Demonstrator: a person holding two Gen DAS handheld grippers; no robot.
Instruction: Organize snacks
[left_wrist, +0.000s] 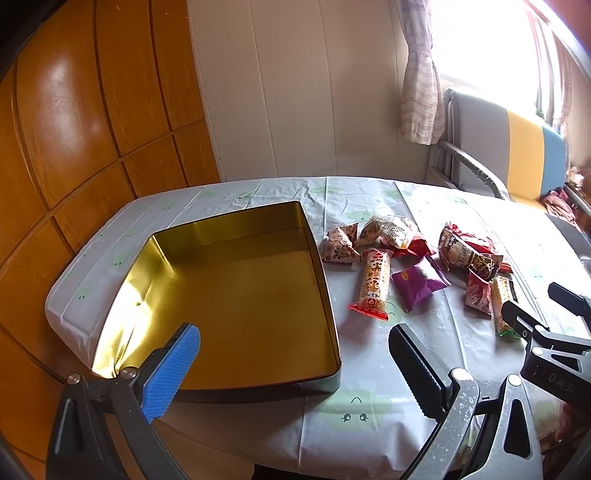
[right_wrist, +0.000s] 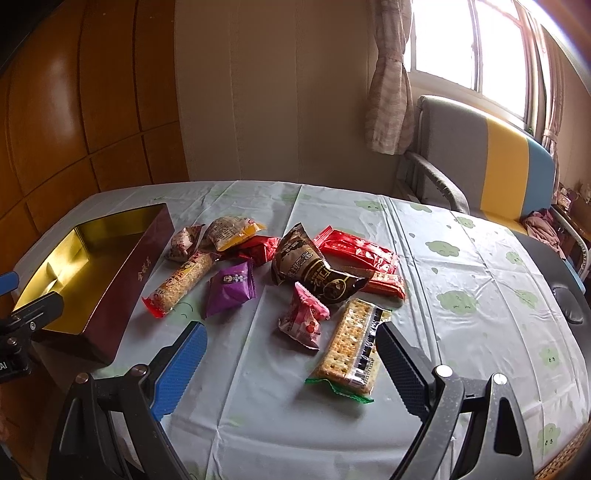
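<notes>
An open tin box with a gold inside (left_wrist: 236, 295) sits at the table's left; in the right wrist view its dark red wall (right_wrist: 125, 291) shows. Several wrapped snacks lie to its right: a long cereal bar (left_wrist: 375, 284) (right_wrist: 181, 284), a purple pack (left_wrist: 419, 282) (right_wrist: 231, 288), a brown pack (right_wrist: 314, 269), a pink pack (right_wrist: 304, 319), a cracker pack (right_wrist: 351, 343). My left gripper (left_wrist: 295, 354) is open and empty over the box's near right corner. My right gripper (right_wrist: 290, 354) is open and empty, just before the pink and cracker packs.
The table carries a pale cloth with green cloud prints (right_wrist: 461, 295). A grey, yellow and blue chair (right_wrist: 491, 162) stands at the far right under a bright window. Wooden panels (left_wrist: 74, 129) are on the left. The right gripper shows in the left wrist view (left_wrist: 543, 314).
</notes>
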